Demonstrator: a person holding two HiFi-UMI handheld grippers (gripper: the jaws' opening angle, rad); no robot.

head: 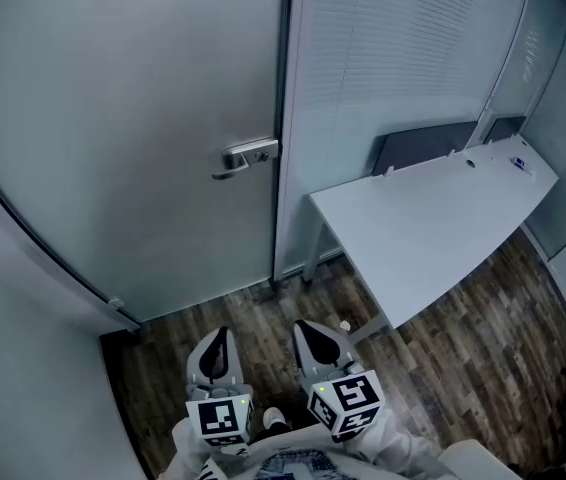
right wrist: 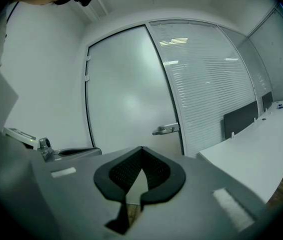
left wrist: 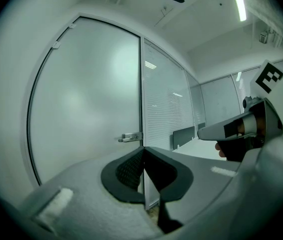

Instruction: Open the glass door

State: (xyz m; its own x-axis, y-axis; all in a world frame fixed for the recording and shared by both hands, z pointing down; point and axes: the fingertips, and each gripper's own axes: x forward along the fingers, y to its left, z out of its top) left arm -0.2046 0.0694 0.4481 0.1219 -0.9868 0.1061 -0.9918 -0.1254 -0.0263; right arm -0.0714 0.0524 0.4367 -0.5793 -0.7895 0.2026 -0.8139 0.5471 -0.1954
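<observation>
Facing one shut glass door (head: 133, 118) far ahead, one handle (head: 248, 156) at its right edge, two clenched, empty grippers hover near: left gripper (head: 219, 336), right gripper (head: 315, 330). One desk (head: 433, 218) stands right.

White surface (head: 433, 228) at right, long edge angled out over the floor (head: 463, 358), which is dark wood-look planks. Blinds (head: 393, 48) w/ fine horiz. slats fill the wall behind it. Dark panel (head: 423, 148) stands upright along the surface's back edge, btwn surface and blinds; a 2nd, smaller panel (head: 508, 126) is further right on the same edge. Small item w/ blue mark (head: 521, 164) sits near the far right corner, too small to ID. Pale leg (head: 315, 253) is under the near left corner. Ceiling strip light (left wrist: 240, 4) is lit.
</observation>
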